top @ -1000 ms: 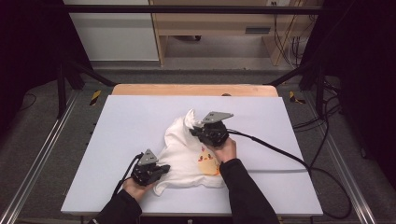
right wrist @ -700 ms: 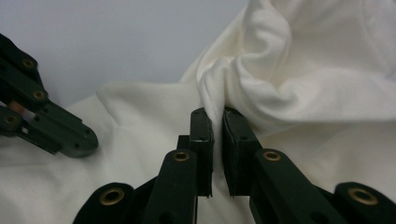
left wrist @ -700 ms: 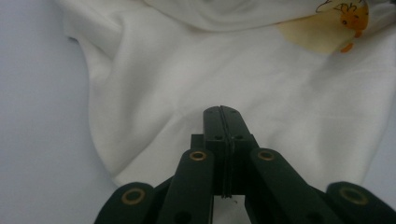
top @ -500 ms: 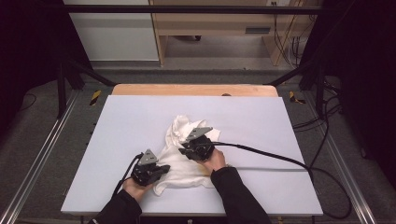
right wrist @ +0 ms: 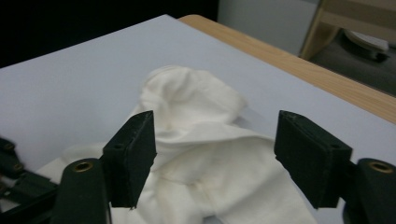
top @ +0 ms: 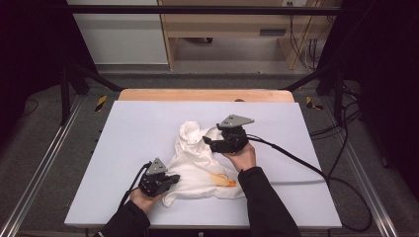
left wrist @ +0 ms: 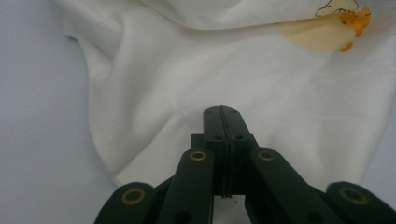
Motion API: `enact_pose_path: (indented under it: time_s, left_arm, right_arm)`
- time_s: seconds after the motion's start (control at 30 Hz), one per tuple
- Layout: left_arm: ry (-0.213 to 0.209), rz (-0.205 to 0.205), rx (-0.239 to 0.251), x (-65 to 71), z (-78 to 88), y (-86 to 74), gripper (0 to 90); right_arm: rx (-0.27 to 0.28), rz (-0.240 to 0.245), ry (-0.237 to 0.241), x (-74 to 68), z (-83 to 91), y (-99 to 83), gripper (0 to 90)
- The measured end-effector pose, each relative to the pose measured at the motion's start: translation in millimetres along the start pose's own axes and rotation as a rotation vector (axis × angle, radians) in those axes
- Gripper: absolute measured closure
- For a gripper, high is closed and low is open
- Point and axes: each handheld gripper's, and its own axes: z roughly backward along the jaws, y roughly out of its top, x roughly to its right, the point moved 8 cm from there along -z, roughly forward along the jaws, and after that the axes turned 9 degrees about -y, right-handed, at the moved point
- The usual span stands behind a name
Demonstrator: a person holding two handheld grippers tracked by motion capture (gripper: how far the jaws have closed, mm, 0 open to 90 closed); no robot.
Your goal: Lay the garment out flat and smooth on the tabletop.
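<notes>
A crumpled white T-shirt (top: 202, 165) with a yellow duck print (top: 223, 180) lies bunched near the middle of a pale counter (top: 128, 128). The left gripper (top: 170, 180), at the shirt's near left edge, has its jaws pressed together on a fold of the white cloth. The right gripper (top: 210, 142) hovers above the far part of the shirt; its jaws have just been opening and now stand wide apart, with cloth below them but nothing pinched between them. A black cable (top: 301, 165) trails rightward across the counter.
</notes>
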Motion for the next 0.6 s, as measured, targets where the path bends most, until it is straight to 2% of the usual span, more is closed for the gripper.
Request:
enact_pose_path:
  time_s: [0.1, 0.27, 0.5, 0.6]
  left_arm:
    - [-0.001, 0.001, 0.000, -0.1, 0.0, 0.0, 89.4]
    - [-0.001, 0.001, 0.001, -0.1, -0.1, 0.0, 89.4]
    - [-0.001, 0.000, 0.001, -0.1, -0.1, 0.0, 89.4]
    - [-0.001, 0.000, 0.001, -0.1, -0.1, 0.0, 89.4]
  right_arm:
    - [-0.009, -0.064, -0.056, 21.3, -0.3, -7.8, 17.3]
    - [-0.041, -0.120, -0.112, 43.4, -3.8, -29.7, 9.5]
    - [-0.090, -0.166, -0.134, 59.4, -12.5, -53.0, 4.5]
    - [-0.125, -0.160, -0.140, 61.1, -18.0, -62.6, 4.3]
